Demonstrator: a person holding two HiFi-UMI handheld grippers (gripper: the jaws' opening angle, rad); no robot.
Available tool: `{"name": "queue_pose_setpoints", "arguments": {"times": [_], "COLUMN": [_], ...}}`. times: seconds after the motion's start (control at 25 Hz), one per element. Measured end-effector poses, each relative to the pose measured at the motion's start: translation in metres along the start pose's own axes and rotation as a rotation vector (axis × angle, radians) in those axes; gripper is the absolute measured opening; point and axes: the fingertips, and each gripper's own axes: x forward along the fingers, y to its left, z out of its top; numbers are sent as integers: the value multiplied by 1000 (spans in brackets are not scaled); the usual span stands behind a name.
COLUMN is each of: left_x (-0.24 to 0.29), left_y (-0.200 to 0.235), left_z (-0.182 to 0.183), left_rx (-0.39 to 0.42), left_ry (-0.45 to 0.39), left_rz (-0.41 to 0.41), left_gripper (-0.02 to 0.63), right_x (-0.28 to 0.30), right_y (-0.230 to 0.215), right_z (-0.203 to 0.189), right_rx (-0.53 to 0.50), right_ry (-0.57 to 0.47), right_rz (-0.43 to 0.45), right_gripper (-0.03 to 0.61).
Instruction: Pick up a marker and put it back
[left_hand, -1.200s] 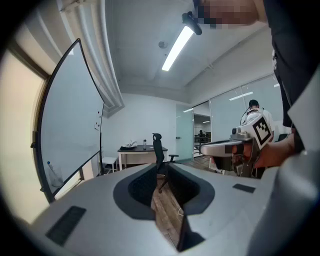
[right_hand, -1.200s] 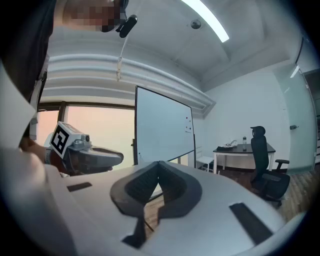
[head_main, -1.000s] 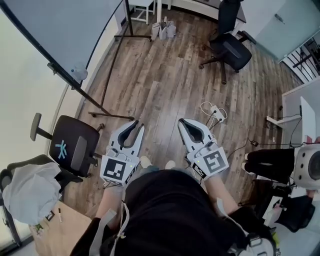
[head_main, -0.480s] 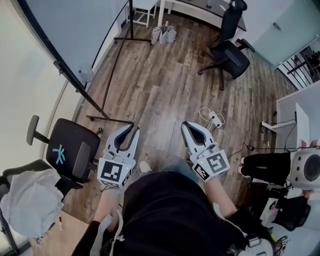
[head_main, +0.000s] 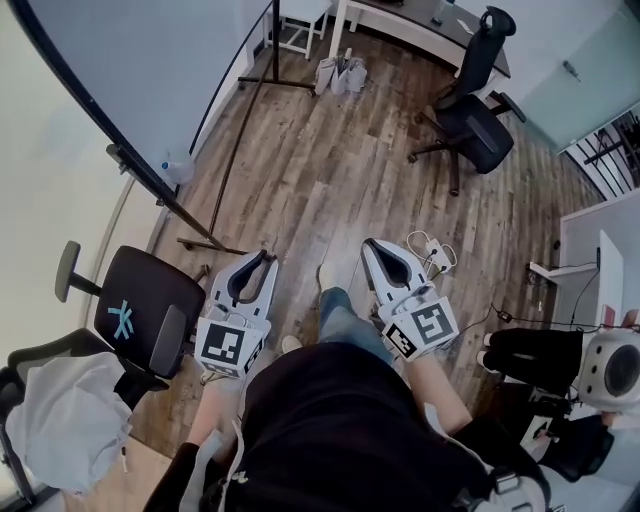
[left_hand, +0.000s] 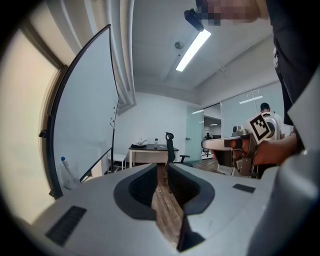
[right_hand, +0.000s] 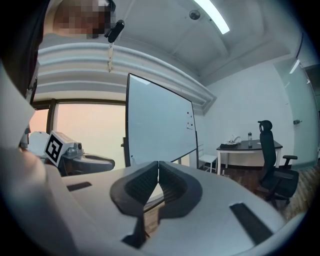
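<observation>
Holding the left gripper and the right gripper side by side above a wooden floor
Left jaws stand a narrow slit apart with only floor between them; right jaws are pressed together on nothing; a whiteboard stands ahead to the left, a bottle on its ledge; the marker is too small to make out.
</observation>
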Motion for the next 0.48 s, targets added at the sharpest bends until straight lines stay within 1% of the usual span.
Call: {"name": "queue_pose_setpoints", "arguments": {"times": [0.24,0.48], "left_x": [65,135], "left_y": [34,55], "left_z": [15,39], "left_rx": [17,19], "left_ry": [22,39], "left_rz": [31,70], "left_gripper": [60,60], "right_x": [49,96], "right_y": [-54,-113], "right_z": [10,27], "right_rx": [21,29], "right_ry": [1,11], "right_rz": [27,83], "right_gripper": [15,15]}}
